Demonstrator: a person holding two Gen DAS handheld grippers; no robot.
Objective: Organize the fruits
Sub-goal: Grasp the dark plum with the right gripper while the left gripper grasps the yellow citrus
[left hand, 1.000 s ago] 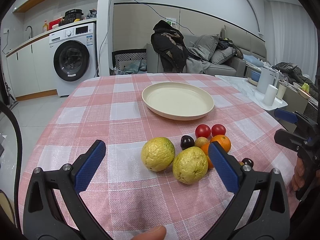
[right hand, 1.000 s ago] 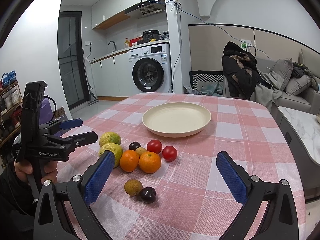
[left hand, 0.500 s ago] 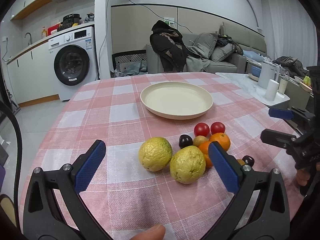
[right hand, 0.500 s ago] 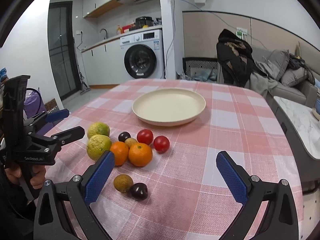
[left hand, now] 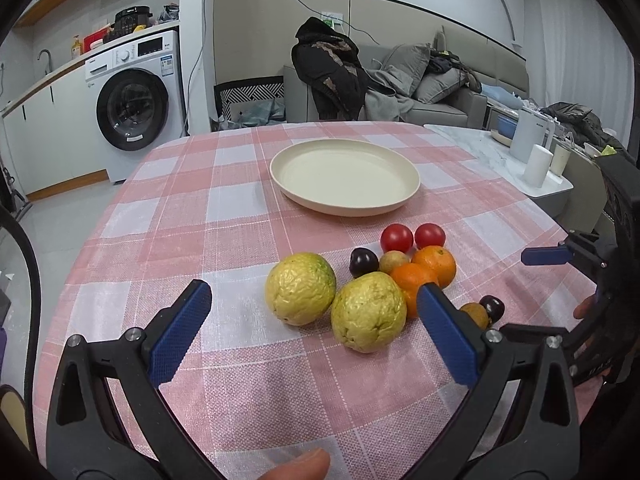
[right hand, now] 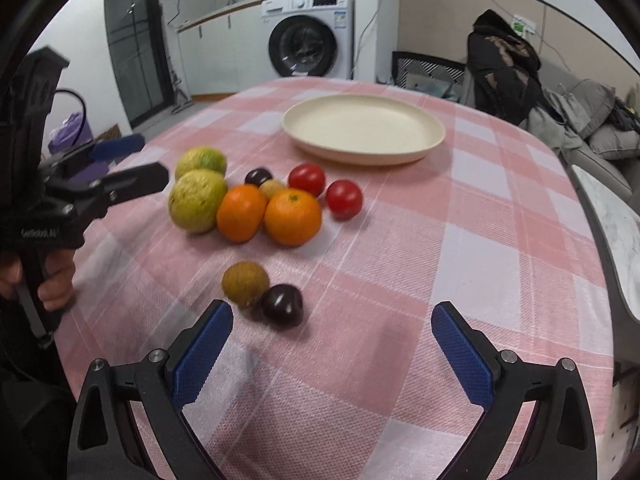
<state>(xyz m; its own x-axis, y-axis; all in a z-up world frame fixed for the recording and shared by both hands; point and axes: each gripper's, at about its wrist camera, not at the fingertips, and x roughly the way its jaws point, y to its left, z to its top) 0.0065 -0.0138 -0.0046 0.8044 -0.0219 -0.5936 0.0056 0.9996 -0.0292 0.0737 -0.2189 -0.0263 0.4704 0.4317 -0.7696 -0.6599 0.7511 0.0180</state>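
- Both grippers are held spread apart above the desk (left hand: 168, 216) with nothing between the fingers: the left gripper (left hand: 312, 332) and the right gripper (right hand: 332, 344) are each released.
- No fruit has been moved yet, it is judged: the plate (left hand: 400, 200) lies bare at the far side, and all the fruit sits in a cluster on the checked cloth nearer the person.
- Straight ahead of the left gripper, just beyond its fingertips, two guavas (left hand: 300, 294) are seen side by side; the nearer guava (left hand: 368, 322) lies toward its right finger, touching an orange (left hand: 412, 280).
- Ahead of the right gripper, a little left of its centre line, a longan (right hand: 245, 283) and a dark plum (right hand: 282, 305) lie touching, apart from the main cluster.
- Beyond them two oranges (right hand: 294, 217), two tomatoes (right hand: 344, 199), a second plum (right hand: 258, 177) and a second longan (right hand: 273, 189) are packed close, between the pair and the plate.
- The guavas are roundish, so no long axis is to be lined up; a wide opening is judged to be needed.
- The left gripper is nearer the guavas, the right nearer the longan and plum; each piece would be carried forward, away from the person, to the plate.
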